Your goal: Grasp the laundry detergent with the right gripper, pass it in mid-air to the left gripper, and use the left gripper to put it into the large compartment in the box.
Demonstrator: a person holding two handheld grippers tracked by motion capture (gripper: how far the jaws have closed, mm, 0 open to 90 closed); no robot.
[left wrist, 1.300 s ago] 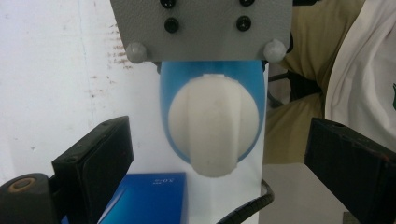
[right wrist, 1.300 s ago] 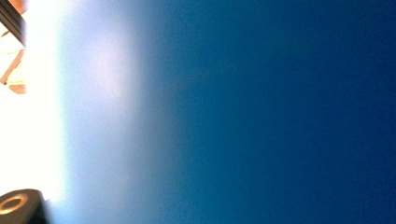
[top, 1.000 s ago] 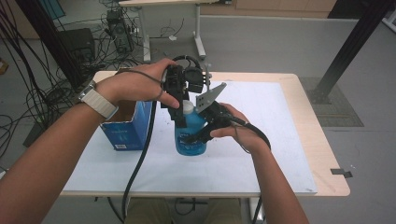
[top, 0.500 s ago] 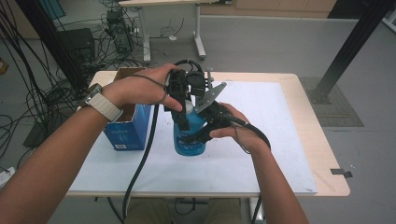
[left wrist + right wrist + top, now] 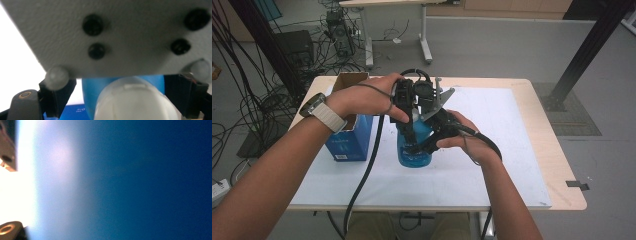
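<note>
A blue bottle [image 5: 412,159] with a white cap [image 5: 135,102] stands upright on the white mat [image 5: 502,150]. My right gripper [image 5: 416,146] comes in from the right and is shut on the bottle's body, whose blue wall [image 5: 137,182] lies close in front of the right gripper view. My left gripper [image 5: 411,120] points down over the bottle's top. Its jaws have just been closing, with the cap between them and a gap still showing on one side in the left gripper view. The right gripper's grey plate [image 5: 112,37] hangs just above the cap.
A blue box [image 5: 346,142] with an open cardboard top stands to the left of the bottle, close to my left forearm. The left gripper's cable [image 5: 362,175] hangs over the table's front edge. The mat reaches to the right, near the wooden table edge [image 5: 562,165].
My left hand has shifted a little down over the bottle's top, covering more of the cap. The right hand and the bottle have stayed put.
</note>
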